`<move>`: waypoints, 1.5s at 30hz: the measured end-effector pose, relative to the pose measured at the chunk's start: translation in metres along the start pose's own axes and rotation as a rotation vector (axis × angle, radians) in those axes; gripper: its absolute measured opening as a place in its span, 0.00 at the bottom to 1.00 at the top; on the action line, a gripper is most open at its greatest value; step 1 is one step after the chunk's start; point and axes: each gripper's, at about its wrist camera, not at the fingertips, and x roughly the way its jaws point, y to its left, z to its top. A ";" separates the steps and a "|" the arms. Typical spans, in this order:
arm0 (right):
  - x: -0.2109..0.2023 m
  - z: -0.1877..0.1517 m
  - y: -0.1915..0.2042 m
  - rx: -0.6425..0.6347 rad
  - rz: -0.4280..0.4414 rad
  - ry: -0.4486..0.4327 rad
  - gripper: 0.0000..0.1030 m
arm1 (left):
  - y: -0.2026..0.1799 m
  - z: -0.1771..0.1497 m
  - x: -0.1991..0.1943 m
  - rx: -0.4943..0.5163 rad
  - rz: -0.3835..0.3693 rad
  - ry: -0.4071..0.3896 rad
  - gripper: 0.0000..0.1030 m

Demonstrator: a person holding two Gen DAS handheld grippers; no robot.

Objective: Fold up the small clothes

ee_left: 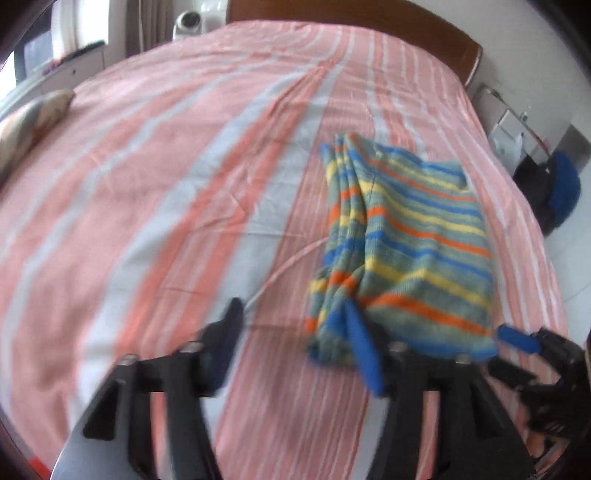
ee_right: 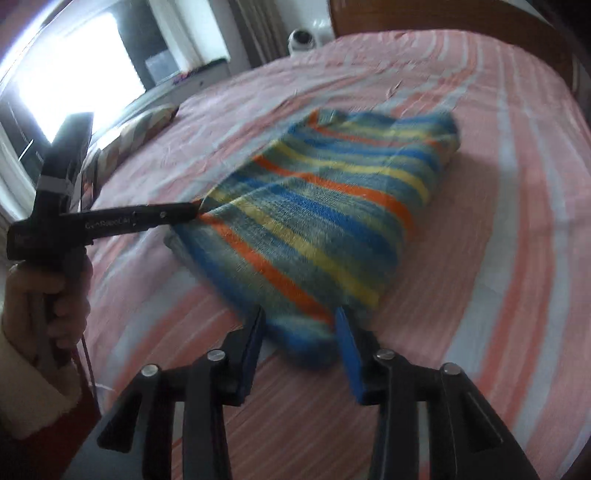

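Note:
A folded striped knit garment [ee_left: 406,243], blue, yellow, orange and grey-green, lies on the pink striped bed [ee_left: 166,184]. My left gripper [ee_left: 295,325] is open, its right finger at the garment's near left corner; in the right wrist view it [ee_right: 197,212] touches that corner from the left. My right gripper [ee_right: 301,325] is open, its jaws standing either side of the garment's [ee_right: 325,221] near edge on the bed [ee_right: 498,221]. Its blue fingertip [ee_left: 517,338] shows at the garment's near right corner in the left wrist view.
A patterned pillow [ee_left: 29,122] lies at the bed's left edge, and it shows in the right wrist view [ee_right: 136,129]. A wooden headboard [ee_left: 369,22] stands at the far end. A white round device [ee_left: 188,22] and a bright window [ee_right: 74,74] are beyond the bed. Bags [ee_left: 546,184] sit right of the bed.

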 end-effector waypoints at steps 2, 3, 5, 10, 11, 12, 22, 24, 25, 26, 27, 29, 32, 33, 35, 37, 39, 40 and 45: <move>-0.023 -0.008 0.001 0.060 0.002 -0.075 0.66 | 0.000 0.000 -0.014 0.038 0.039 -0.034 0.77; -0.033 -0.011 0.001 0.081 -0.010 -0.112 0.69 | -0.001 -0.001 -0.020 0.054 0.056 -0.049 0.79; -0.046 -0.019 0.002 0.110 -0.041 -0.145 0.70 | -0.003 0.001 -0.027 0.072 0.085 -0.069 0.80; -0.049 -0.031 0.002 0.160 -0.074 -0.131 0.70 | -0.007 0.007 -0.025 0.095 0.107 -0.082 0.80; -0.053 -0.034 0.000 0.165 -0.075 -0.126 0.70 | -0.008 0.007 -0.026 0.102 0.114 -0.086 0.80; -0.054 -0.035 0.001 0.170 -0.075 -0.122 0.70 | -0.010 0.008 -0.026 0.111 0.121 -0.088 0.80; -0.054 -0.037 0.006 0.161 -0.074 -0.128 0.70 | -0.009 0.005 -0.020 0.116 0.062 -0.052 0.88; -0.057 -0.043 0.009 0.157 -0.087 -0.138 0.72 | -0.008 -0.001 -0.022 0.119 0.057 -0.065 0.91; -0.059 -0.047 0.011 0.159 -0.093 -0.143 0.76 | -0.007 -0.004 -0.023 0.119 0.053 -0.067 0.92; -0.061 -0.050 0.012 0.162 -0.097 -0.146 0.78 | -0.007 -0.007 -0.023 0.120 0.047 -0.067 0.92; -0.063 -0.056 0.013 0.167 -0.102 -0.154 0.81 | -0.006 -0.011 -0.022 0.119 0.046 -0.067 0.92; -0.067 -0.064 0.013 0.171 -0.118 -0.168 0.81 | -0.003 -0.018 -0.020 0.117 0.049 -0.070 0.92; -0.075 -0.078 0.009 0.186 -0.181 -0.206 0.81 | 0.005 -0.027 -0.016 0.099 0.052 -0.084 0.92; -0.079 -0.082 0.004 0.200 -0.210 -0.224 0.81 | 0.009 -0.030 -0.015 0.090 0.053 -0.093 0.92; -0.085 -0.085 -0.007 0.228 -0.252 -0.235 0.81 | 0.016 -0.033 -0.012 0.074 0.057 -0.116 0.93; -0.093 -0.086 -0.023 0.262 -0.305 -0.254 0.83 | 0.027 -0.039 -0.004 0.051 0.075 -0.143 0.93; -0.098 -0.085 -0.042 0.286 -0.386 -0.265 0.85 | 0.036 -0.045 0.006 0.033 0.081 -0.145 0.93; -0.099 -0.084 -0.056 0.297 -0.449 -0.272 0.89 | 0.040 -0.049 0.013 0.023 0.085 -0.140 0.94; -0.062 -0.097 -0.114 0.354 -0.645 -0.115 1.00 | 0.042 -0.059 0.019 0.037 0.073 -0.195 0.99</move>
